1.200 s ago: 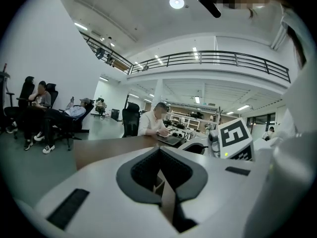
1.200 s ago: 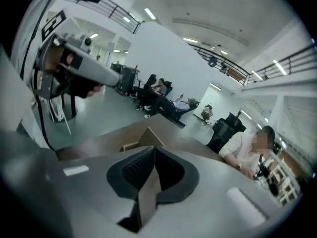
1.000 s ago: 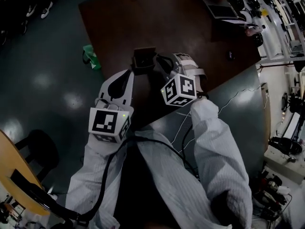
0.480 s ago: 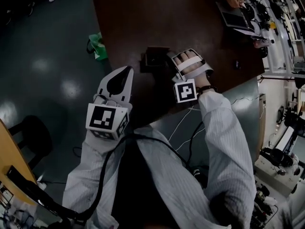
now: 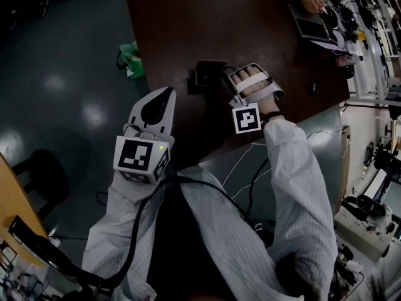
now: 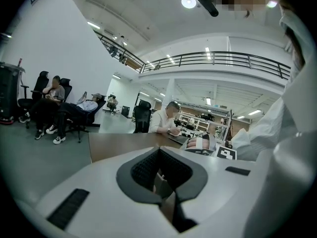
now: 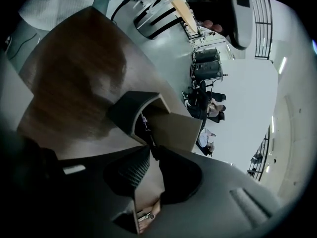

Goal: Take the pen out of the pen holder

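A dark square pen holder (image 5: pixel 204 75) stands on the brown table (image 5: pixel 188 17). My right gripper (image 5: pixel 218 81) reaches it from the right, with the hand strapped on top. In the right gripper view the holder (image 7: pixel 130 114) is just ahead, and a dark pen (image 7: pixel 146 128) slants out of it into the tips of the right gripper (image 7: pixel 153 150), which is shut on the pen's upper end. My white left gripper (image 5: pixel 168 93) hovers left of the holder, apart from it. In its own view the left gripper (image 6: pixel 159 151) is shut with nothing held.
A green object (image 5: pixel 130 60) lies on the floor left of the table. At the table's far right a seated person (image 6: pixel 166 120) works at a tablet (image 5: pixel 311 24). A small dark item (image 5: pixel 313 88) sits near the right edge. Cables (image 5: pixel 250 162) trail below.
Over the last second my right gripper rolled hand-up and pushed closer against the holder. The left gripper has stayed in place. Little differs from half a second ago.
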Tool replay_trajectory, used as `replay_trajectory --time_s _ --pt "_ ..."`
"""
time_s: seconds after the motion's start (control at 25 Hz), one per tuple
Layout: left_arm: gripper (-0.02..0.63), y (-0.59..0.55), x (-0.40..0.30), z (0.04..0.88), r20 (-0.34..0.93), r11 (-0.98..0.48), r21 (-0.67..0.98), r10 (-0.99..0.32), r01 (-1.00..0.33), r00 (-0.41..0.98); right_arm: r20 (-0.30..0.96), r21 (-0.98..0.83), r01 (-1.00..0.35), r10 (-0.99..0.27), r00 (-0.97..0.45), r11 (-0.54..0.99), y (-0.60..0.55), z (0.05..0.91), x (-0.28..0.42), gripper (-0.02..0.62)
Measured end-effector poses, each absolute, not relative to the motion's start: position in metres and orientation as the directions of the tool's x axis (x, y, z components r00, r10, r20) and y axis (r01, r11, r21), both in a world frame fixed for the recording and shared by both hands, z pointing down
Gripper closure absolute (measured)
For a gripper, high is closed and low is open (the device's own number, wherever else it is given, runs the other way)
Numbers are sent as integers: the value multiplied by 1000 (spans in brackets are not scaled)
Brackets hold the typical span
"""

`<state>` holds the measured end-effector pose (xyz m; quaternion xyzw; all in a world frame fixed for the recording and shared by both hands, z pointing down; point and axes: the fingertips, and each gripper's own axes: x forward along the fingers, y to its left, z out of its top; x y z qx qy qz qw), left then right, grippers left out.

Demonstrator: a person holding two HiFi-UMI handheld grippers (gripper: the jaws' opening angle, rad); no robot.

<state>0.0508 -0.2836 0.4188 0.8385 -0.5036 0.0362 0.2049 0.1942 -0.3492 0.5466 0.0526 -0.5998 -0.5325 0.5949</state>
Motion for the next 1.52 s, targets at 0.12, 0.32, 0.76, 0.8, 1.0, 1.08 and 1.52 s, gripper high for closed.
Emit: replay_trajectory --time_s 0.12,0.32,0.76,0.8,1.0,1.08,1.52 --pt "601 -286 56 416 261 -424 302 -825 -854 501 648 718 537 -707 -282 443 -350 540 198 537" --pt "601 -288 66 404 247 -461 296 -809 -837 533 636 740 475 -725 -265 476 -346 523 207 541" --pt "601 -279 100 380 192 -553 265 -773 -790 605 532 825 -40 -799 -280 563 -309 440 242 551" --pt "601 -278 102 377 185 -560 266 -769 -785 612 520 795 -174 -801 -296 581 -305 432 242 551" --pt "601 -274 117 367 156 -602 245 -749 -760 644 375 280 -774 -807 -456 567 -297 398 234 551" --pt "601 -274 123 361 146 -614 237 -744 -753 653 264 -6 -845 -814 -517 535 -295 385 231 551" --pt "601 -268 132 353 125 -623 243 -740 -744 661 -25 -530 -697 -831 -556 483 -276 355 214 552"
